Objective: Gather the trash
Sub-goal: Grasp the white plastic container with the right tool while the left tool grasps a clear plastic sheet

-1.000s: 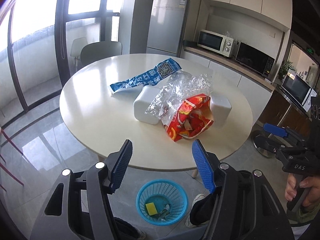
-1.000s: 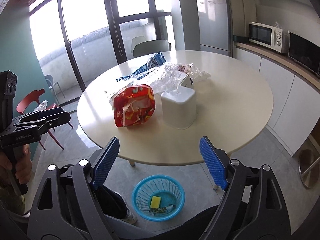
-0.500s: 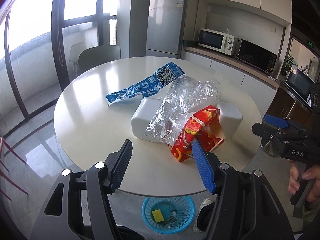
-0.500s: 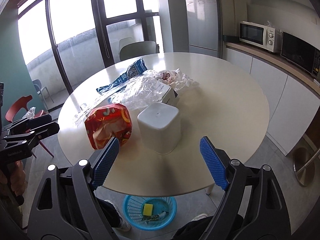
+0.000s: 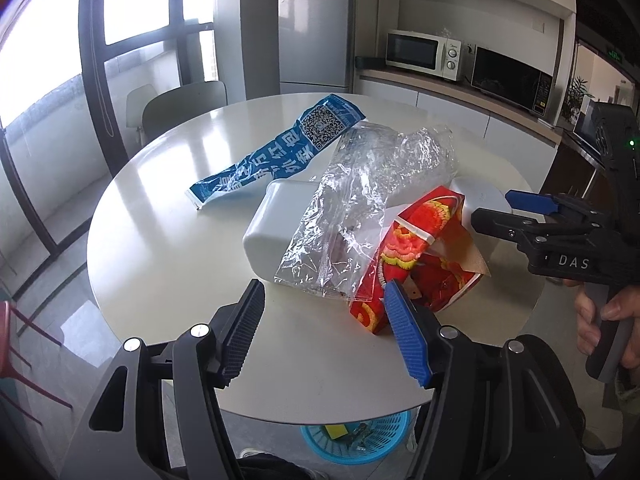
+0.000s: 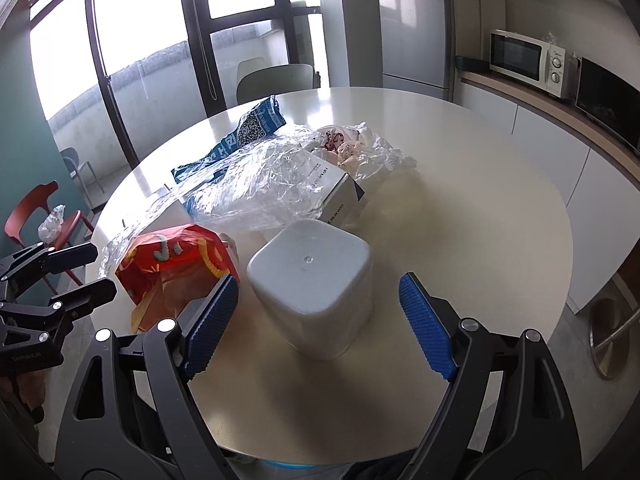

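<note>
The blue wrapper (image 5: 276,152) lies mid-frame on the tabletop (image 5: 168,248), slanting from lower left to upper right. The right tool (image 5: 532,208) reads "DAS". Both tools are wide and empty; the left tool (image 5: 324,332) hangs low in the frame.

Both wrist cameras look steeply down, close over the round table (image 5: 168,248), sharing its litter.
</note>
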The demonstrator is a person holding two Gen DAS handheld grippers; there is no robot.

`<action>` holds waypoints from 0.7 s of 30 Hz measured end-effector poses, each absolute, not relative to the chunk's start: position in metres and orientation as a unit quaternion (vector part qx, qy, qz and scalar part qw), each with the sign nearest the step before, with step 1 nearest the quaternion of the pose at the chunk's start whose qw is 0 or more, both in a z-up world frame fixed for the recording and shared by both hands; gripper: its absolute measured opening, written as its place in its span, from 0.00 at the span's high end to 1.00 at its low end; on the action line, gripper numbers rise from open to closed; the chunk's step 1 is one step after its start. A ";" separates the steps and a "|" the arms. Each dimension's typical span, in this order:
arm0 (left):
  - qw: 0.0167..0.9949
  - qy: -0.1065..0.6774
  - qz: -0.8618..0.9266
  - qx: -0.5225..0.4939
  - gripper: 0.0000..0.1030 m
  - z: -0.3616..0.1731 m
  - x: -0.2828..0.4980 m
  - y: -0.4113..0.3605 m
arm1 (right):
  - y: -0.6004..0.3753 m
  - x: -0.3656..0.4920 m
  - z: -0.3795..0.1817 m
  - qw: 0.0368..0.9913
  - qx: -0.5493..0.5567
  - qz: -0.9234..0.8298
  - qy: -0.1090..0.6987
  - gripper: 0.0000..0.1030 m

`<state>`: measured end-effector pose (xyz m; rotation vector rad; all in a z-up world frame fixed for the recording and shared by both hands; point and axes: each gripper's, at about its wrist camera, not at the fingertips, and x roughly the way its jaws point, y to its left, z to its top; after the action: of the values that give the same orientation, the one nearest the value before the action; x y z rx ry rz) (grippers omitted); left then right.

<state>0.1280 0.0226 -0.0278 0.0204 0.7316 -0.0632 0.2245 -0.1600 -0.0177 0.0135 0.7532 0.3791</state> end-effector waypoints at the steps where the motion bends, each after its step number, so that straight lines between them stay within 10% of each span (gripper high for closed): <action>1: 0.933 0.357 -0.031 0.013 0.40 -0.028 0.129 0.022 | -0.160 0.227 -0.019 0.911 0.007 0.185 0.367 0.24; 10: 0.931 0.363 -0.043 0.026 0.51 -0.027 0.140 0.019 | -0.157 0.237 -0.026 0.904 0.002 0.199 0.377 0.36; 21: 0.934 0.354 -0.037 0.024 0.95 -0.020 0.138 0.015 | -0.164 0.230 -0.020 0.906 0.014 0.205 0.370 0.37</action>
<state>0.1383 0.0150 -0.0200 0.0490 0.7240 -0.0758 0.2301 -0.1642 -0.0196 0.0291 0.7644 0.4232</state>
